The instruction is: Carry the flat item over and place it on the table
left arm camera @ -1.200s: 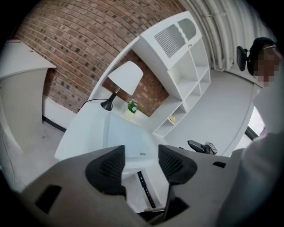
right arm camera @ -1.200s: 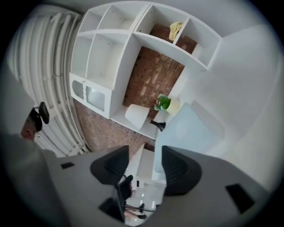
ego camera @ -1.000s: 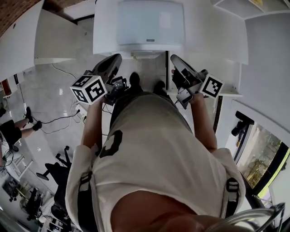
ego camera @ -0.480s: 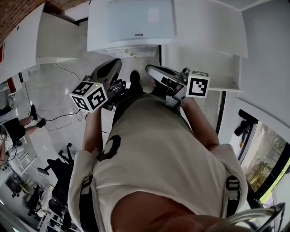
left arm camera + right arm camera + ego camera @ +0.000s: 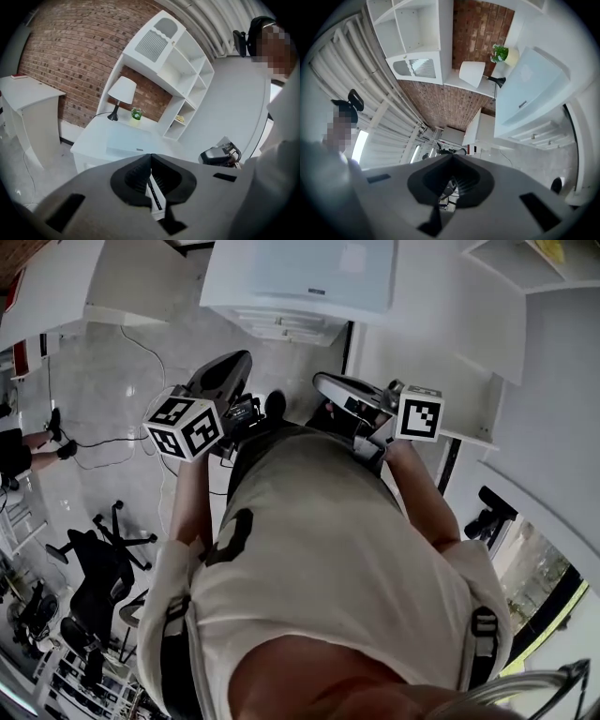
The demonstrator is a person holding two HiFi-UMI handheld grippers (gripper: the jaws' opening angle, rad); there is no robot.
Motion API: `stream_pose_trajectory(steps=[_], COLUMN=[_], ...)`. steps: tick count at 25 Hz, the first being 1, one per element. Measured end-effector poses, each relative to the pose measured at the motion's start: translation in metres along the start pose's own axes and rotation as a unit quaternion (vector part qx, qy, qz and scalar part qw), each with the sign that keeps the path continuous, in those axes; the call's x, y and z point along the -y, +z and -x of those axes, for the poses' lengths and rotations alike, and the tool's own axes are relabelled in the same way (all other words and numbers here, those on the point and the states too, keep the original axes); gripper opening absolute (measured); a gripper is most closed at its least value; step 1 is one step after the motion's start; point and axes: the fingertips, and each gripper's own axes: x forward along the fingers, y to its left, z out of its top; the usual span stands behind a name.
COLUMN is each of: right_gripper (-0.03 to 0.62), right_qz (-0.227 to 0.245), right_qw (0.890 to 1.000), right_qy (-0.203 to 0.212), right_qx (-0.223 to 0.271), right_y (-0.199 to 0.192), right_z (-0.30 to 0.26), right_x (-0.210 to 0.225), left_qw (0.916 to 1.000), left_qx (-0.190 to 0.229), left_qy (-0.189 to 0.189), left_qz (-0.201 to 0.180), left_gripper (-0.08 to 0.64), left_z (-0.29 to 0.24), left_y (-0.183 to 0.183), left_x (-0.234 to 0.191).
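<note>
A pale blue flat sheet [image 5: 314, 268] lies on a white desk [image 5: 281, 320] ahead of me, at the top of the head view. It also shows in the left gripper view as the sheet [image 5: 129, 138] and in the right gripper view as the sheet [image 5: 532, 84]. My left gripper [image 5: 239, 360] is held at chest height, well short of the desk, jaws shut with nothing between them. My right gripper [image 5: 323, 382] is beside it, pointing left, also shut and empty. In their own views the left gripper [image 5: 151, 155] and right gripper [image 5: 451, 157] show closed tips.
On the desk stand a white lamp [image 5: 123, 91] and a small potted plant [image 5: 136, 114], with a white shelf unit [image 5: 173, 70] behind. Another white table [image 5: 103, 287] is at the left. An office chair [image 5: 98, 563], a floor cable [image 5: 112, 442] and a seated person [image 5: 14, 451] are to my left.
The right gripper has swung from pointing up to pointing left, nearer the left gripper. The view has turned, so the desk sits further right. Both grippers stay shut.
</note>
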Motion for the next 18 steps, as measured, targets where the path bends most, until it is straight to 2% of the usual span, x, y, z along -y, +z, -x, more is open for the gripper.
stream_pose_trajectory(steps=[6, 12, 18], right_gripper=[0.011, 0.011, 0.011], right_qz=[0.007, 0.049, 0.037], right_qw=[1.0, 0.997, 0.997], right_qy=[-0.004, -0.049, -0.062], right_qx=[-0.01, -0.021, -0.035], right_y=[-0.004, -0.009, -0.017], right_z=[-0.016, -0.068, -0.104], right_x=[-0.008, -0.015, -0.009], left_qw=[0.9998, 0.9998, 0.9997], left_qx=[0.003, 0.011, 0.01], left_qy=[-0.003, -0.016, -0.02], left_qz=[-0.021, 0.001, 0.007], left_gripper=[0.02, 0.02, 0.02], left_z=[0.009, 0.039, 0.051], left_y=[0.0, 0.007, 0.01], left_x=[-0.01, -0.06, -0.091])
